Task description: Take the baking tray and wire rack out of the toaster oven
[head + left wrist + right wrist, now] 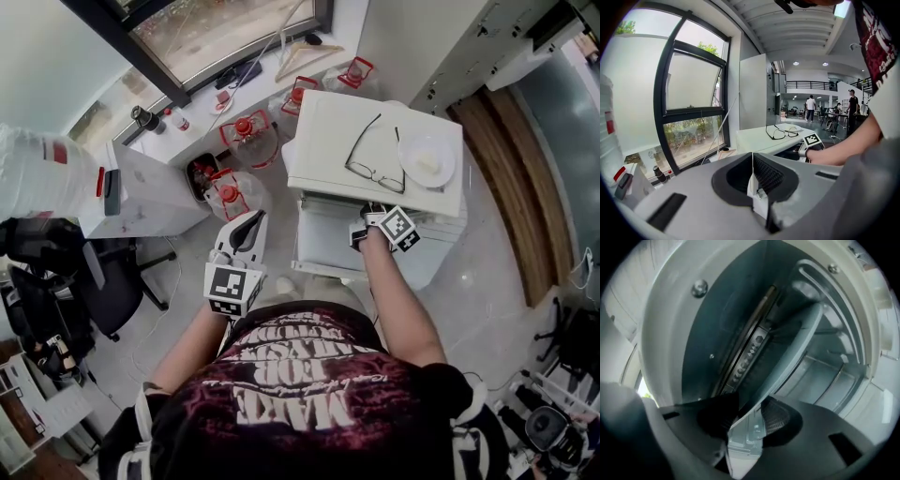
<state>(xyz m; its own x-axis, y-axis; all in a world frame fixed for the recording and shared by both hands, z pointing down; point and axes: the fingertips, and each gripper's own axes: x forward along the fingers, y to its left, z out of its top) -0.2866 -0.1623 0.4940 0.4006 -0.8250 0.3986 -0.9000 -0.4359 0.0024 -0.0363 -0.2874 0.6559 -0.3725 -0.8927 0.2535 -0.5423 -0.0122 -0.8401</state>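
The white toaster oven [323, 127] stands low in front of me with its door [328, 246] folded down. My right gripper [372, 225] reaches into the mouth of the oven. In the right gripper view, rolled on its side, the grey baking tray [799, 345] runs from deep inside down to my right gripper [751, 412], and its rim lies pinched between the pads. Thin metal bars [834, 376] show farther in; I cannot tell whether they are the wire rack. My left gripper [247, 228] hangs left of the oven, shut and holding nothing, as the left gripper view [752, 176] confirms.
Glasses [373, 161] and a white plate [427, 159] lie on the oven's top. Water jugs with red caps [247, 137] stand behind and to the left. A white desk [141, 192] and a black office chair [108, 281] are at the left. A window [691, 136] is beyond.
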